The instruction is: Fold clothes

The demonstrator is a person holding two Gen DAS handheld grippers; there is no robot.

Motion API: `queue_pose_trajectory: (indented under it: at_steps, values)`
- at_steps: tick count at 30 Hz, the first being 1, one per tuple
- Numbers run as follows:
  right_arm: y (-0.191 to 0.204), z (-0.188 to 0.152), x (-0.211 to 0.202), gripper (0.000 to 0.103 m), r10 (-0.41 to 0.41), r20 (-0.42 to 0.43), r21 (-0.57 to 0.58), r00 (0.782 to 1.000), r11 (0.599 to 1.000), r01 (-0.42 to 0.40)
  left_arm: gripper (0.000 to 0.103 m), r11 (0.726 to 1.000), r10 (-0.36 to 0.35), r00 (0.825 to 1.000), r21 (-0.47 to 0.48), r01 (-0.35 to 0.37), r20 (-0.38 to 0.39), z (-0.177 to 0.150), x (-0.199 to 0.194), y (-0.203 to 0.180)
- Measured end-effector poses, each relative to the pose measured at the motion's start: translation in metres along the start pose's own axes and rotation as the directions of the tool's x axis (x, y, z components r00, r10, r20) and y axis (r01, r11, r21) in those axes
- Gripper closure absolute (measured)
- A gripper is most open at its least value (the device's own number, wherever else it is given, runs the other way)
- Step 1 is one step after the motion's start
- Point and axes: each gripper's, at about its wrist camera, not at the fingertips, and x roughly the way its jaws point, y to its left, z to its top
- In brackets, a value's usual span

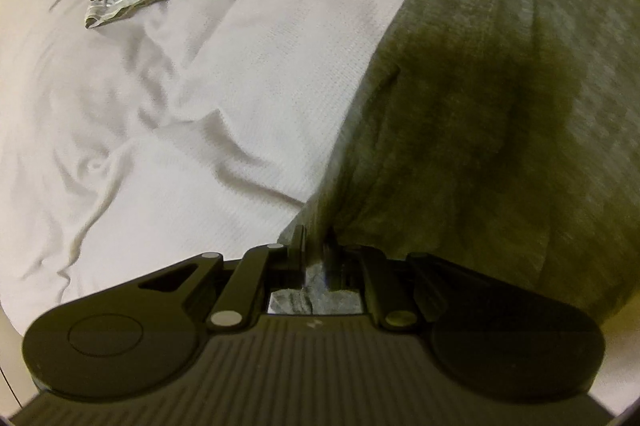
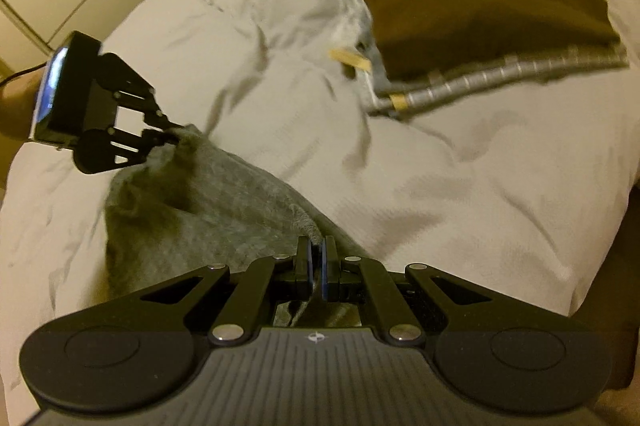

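Stretching between the two tools, a grey knitted garment [image 2: 208, 210] hangs lifted over the bed [image 2: 460, 186], its lower part draping onto the white cover. The left tool [image 2: 174, 134] is clenched on one bunched corner of it, and the right tool [image 2: 317, 258] pinches another edge tight between its pads. Farther back on the bed lies a folded stack, a brown garment [image 2: 472, 14] on top of a grey striped one [image 2: 500, 74].

You get no readable text here; only a small, illegible emblem on the right gripper [image 2: 316, 258] body.
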Motion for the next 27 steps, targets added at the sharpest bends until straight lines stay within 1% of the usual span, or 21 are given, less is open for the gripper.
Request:
queue_pose_trajectory:
  at_steps: [2,4,6,7,8,9,11,12,14,16,19,20,23,24,26,27]
  values:
    - [-0.005,-0.003,0.009,0.100,-0.016,-0.017,0.022,1.000,1.000,0.017,0.077,0.999,0.021,1.000,-0.040,-0.020,0.015,-0.001,0.005,0.004]
    - [-0.009,-0.005,0.014,0.100,-0.051,-0.033,0.044,0.998,0.998,0.053,0.073,0.994,0.019,0.999,-0.111,-0.015,0.027,-0.004,0.006,0.011]
    - [-0.015,-0.006,0.017,0.097,-0.092,-0.044,0.072,0.995,0.993,0.095,0.067,0.983,0.020,0.999,-0.183,-0.012,0.043,-0.009,0.004,0.019]
    - [-0.018,-0.006,0.016,0.097,-0.110,-0.046,0.090,0.993,0.989,0.114,0.062,0.976,0.029,0.998,-0.219,-0.016,0.055,-0.014,0.000,0.025]
    - [-0.021,-0.005,0.014,0.097,-0.124,-0.049,0.100,0.991,0.987,0.129,0.058,0.966,0.042,0.997,-0.257,-0.024,0.065,-0.021,-0.006,0.030]
    - [-0.022,-0.004,0.009,0.096,-0.136,-0.043,0.097,0.990,0.985,0.140,0.057,0.955,0.055,0.996,-0.296,-0.032,0.070,-0.030,-0.011,0.034]
    - [-0.021,-0.002,0.000,0.093,-0.147,-0.028,0.087,0.989,0.985,0.148,0.055,0.922,0.078,0.995,-0.385,-0.046,0.068,-0.050,-0.021,0.042]
    - [-0.019,-0.001,-0.005,0.092,-0.145,-0.020,0.082,0.989,0.986,0.146,0.055,0.900,0.082,0.995,-0.433,-0.048,0.061,-0.062,-0.025,0.044]
    - [-0.014,0.000,-0.012,0.091,-0.135,-0.008,0.075,0.991,0.988,0.136,0.055,0.851,0.064,0.997,-0.525,-0.030,0.047,-0.083,-0.029,0.045]
    - [-0.004,0.000,-0.014,0.088,-0.111,-0.008,0.064,0.994,0.992,0.112,0.055,0.795,0.039,0.998,-0.606,-0.006,0.041,-0.102,-0.032,0.039]
    - [0.013,-0.004,-0.009,0.086,-0.073,-0.022,0.034,0.997,0.997,0.074,0.055,0.740,0.006,0.998,-0.672,0.036,0.061,-0.112,-0.032,0.022]
    - [0.017,-0.006,-0.005,0.086,-0.068,-0.031,0.025,0.997,0.997,0.069,0.055,0.728,-0.004,0.998,-0.683,0.048,0.066,-0.113,-0.030,0.015]
    - [0.024,-0.010,0.003,0.086,-0.056,-0.052,0.015,0.997,0.998,0.057,0.055,0.716,-0.027,0.997,-0.695,0.070,0.074,-0.111,-0.022,-0.002]
    - [0.026,-0.011,0.004,0.086,-0.058,-0.052,0.006,0.997,0.998,0.058,0.055,0.702,-0.030,0.996,-0.708,0.077,0.079,-0.111,-0.018,-0.003]
    - [0.029,-0.012,0.006,0.085,-0.062,-0.053,-0.010,0.997,0.998,0.061,0.056,0.659,-0.030,0.995,-0.747,0.091,0.094,-0.115,-0.011,0.000]
    - [0.029,-0.012,0.005,0.085,-0.066,-0.051,-0.022,0.997,0.998,0.065,0.057,0.632,-0.029,0.994,-0.768,0.099,0.105,-0.117,-0.007,0.004]
